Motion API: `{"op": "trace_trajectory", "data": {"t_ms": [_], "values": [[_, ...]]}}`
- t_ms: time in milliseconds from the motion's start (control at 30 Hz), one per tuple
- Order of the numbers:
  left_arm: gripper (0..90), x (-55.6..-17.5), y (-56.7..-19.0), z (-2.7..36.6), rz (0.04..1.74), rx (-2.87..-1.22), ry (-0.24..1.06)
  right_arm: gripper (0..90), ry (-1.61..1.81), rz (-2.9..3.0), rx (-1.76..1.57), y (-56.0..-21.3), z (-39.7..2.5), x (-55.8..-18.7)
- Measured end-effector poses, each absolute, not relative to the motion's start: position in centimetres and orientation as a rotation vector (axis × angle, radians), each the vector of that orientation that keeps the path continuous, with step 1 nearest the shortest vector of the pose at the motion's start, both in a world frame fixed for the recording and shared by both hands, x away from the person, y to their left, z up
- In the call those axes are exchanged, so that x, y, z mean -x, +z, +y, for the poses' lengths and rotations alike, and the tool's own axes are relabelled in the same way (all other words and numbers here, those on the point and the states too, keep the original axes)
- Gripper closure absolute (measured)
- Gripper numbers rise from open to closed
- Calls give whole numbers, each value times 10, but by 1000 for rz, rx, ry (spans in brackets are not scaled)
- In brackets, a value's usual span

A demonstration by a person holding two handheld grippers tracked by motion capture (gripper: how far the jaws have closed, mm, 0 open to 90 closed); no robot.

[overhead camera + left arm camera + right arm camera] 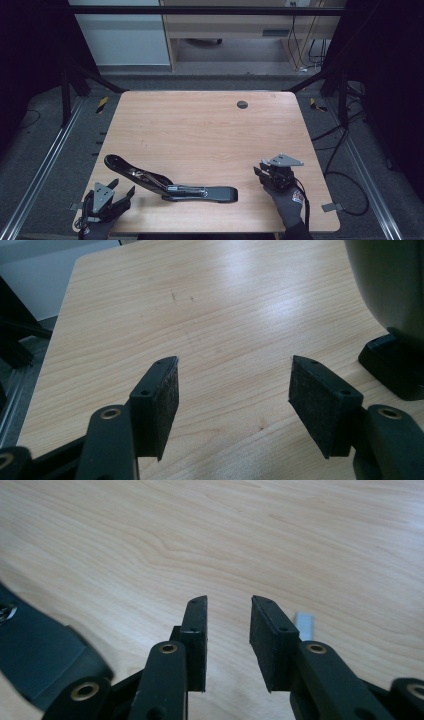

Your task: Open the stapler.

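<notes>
Both grippers sitting idle, nothing gripped. Left gripper (121, 196) hovering at near-left table corner, jaws spread wide, nothing between the pads but bare wood in the left gripper view (232, 385). Right gripper (259, 171) resting near-right on the table, jaws parted narrowly w/ a slim gap, nothing clamped (227, 605).

Going big to small:

Table (200, 125): light wood-grain laminate, smooth w/ slight sheen, rounded corners, sitting in a black metal frame. Small round dark grommet hole (242, 104) near far edge.

Long black tool (167, 182): looks like a heavy-duty stapler lying opened out flat, approx. Two arms forming a shallow V; curved matte-black arm running toward the left gripper, flat base arm pointing right. Bright metal channel showing along the middle (145, 176). Lying on near half of the table, between the two grippers, closer to the left one, touching neither. Its dark end showing at right edge of the left gripper view (390, 370), and at lower left of the right gripper view (40, 665), blurred.

Small pale rectangular bit (305, 625) lying on the wood just beside right gripper's far jaw; can't tell what it is.

Person's hand in a dark glove (289, 200) holding the right gripper.
</notes>
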State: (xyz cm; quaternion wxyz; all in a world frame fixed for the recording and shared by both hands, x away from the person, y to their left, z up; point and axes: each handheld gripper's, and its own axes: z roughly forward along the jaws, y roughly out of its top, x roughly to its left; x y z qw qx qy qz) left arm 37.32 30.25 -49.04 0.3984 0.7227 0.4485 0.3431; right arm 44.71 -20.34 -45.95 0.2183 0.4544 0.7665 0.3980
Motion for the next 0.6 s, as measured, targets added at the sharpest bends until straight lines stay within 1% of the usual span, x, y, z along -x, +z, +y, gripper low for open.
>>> {"op": "trace_trajectory", "data": {"t_ms": [300,600], "values": [[364,-373,-491,302,1130,-1840,867,681,996,2127,-1297,-449,-211,-466],[365,-373,-491,302,1124,-1847,865,680,879,2171,-1319,-452,-210,-484]]}}
